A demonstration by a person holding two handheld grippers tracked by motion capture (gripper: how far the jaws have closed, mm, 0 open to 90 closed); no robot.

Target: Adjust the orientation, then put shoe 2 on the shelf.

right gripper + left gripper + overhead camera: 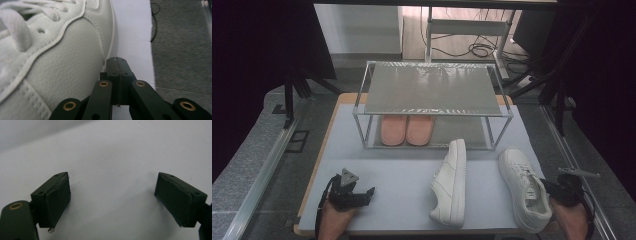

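Note:
Two white sneakers lie on the pale table. One sneaker [450, 183] rests on its side near the middle. The other sneaker [524, 186] stands upright at the right, and its leather side [57, 62] looms large in the right gripper view. My right gripper [556, 189] [117, 62] is shut with nothing between its jaws, its tip beside that shoe's sole edge. My left gripper [364, 194] [112, 200] hovers low over bare table at the front left, jaws wide open and empty.
A metal two-shelf rack [432, 90] stands at the back of the table [387, 170], with a pair of pink slippers [407, 130] on its lower shelf. Grey carpet [180, 50] lies past the table's right edge. Dark stands and cables sit behind.

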